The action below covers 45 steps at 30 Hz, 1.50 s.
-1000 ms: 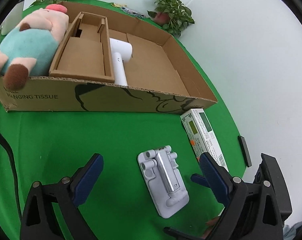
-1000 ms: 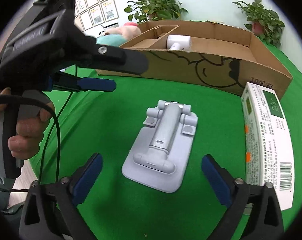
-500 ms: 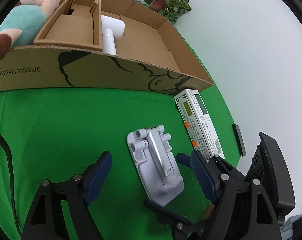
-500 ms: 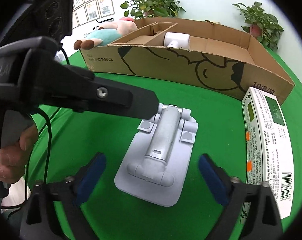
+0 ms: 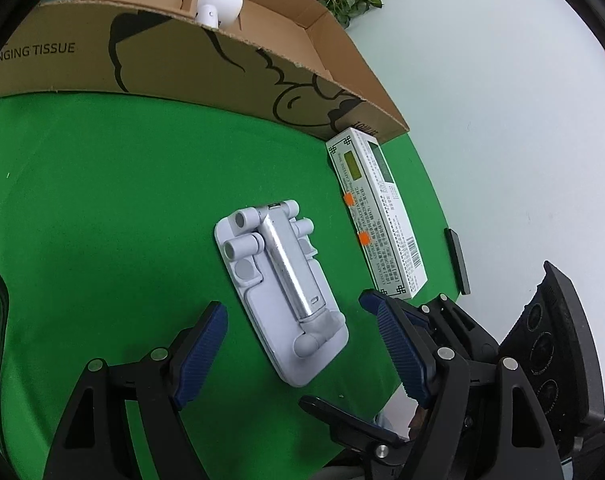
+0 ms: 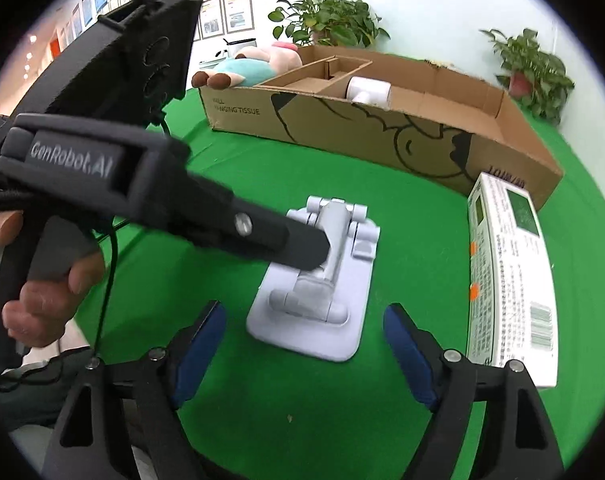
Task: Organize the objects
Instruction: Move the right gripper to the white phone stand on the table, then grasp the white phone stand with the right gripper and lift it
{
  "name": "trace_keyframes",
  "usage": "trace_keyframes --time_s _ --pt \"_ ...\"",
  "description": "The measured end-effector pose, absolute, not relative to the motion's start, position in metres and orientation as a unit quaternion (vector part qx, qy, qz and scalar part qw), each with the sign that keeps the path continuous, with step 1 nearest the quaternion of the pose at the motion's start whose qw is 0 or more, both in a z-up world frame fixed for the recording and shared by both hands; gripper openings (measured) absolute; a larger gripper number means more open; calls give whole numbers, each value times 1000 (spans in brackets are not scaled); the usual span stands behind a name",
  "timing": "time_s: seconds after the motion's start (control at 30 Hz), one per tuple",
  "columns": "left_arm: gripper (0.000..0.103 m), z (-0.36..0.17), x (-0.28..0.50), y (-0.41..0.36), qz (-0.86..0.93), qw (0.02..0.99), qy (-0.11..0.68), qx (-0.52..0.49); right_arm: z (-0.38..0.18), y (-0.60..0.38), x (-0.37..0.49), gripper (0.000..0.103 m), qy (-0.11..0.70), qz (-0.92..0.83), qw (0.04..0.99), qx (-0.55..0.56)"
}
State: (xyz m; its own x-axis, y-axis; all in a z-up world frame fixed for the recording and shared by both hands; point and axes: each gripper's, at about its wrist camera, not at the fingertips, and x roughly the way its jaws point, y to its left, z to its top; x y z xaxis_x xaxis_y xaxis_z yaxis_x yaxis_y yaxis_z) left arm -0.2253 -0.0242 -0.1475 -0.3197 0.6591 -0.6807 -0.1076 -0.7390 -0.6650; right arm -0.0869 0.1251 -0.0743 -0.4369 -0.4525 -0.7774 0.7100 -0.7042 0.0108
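Note:
A grey folding phone stand (image 5: 280,292) lies flat on the green cloth; it also shows in the right wrist view (image 6: 322,284). My left gripper (image 5: 302,354) is open, its blue pads either side of the stand's near end, not touching. My right gripper (image 6: 306,350) is open just short of the same stand. The left gripper's black body (image 6: 150,200) reaches over the stand in the right wrist view. A white medicine box (image 5: 376,214) lies right of the stand, also in the right wrist view (image 6: 510,272).
A long cardboard box (image 5: 206,64) stands behind, with a white hair dryer (image 6: 368,90) and a cardboard insert inside. A plush toy (image 6: 250,68) rests at its left end. Potted plants (image 6: 330,20) stand beyond. The table edge (image 5: 434,208) runs close on the right.
Both grippers have moved down and forward towards the phone stand. The left gripper now straddles its near end and its body crosses over the stand in the right wrist view.

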Motion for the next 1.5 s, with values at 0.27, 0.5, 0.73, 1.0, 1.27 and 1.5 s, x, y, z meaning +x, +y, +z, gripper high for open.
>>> trace_keyframes --time_s 0.27,0.5,0.73,1.0,1.27,1.5 --pt "74 -151 -232 -30 759 258 -291 -522 -92 109 -110 80 155 -826 327 432" --pt "70 -153 -231 -31 758 256 -299 -520 -93 107 -106 70 157 -830 322 428" --pt "70 -153 -225 -33 759 249 -307 -518 -91 117 -106 69 106 -825 325 451" --pt "66 -152 -222 -42 766 226 -314 -513 -89 129 -111 61 52 -813 344 467" --pt "66 -151 -218 -47 765 223 -315 -516 -87 115 -101 70 96 -821 329 456" --pt "64 -151 -214 -48 764 224 -315 -517 -94 101 -88 72 150 -832 307 436"
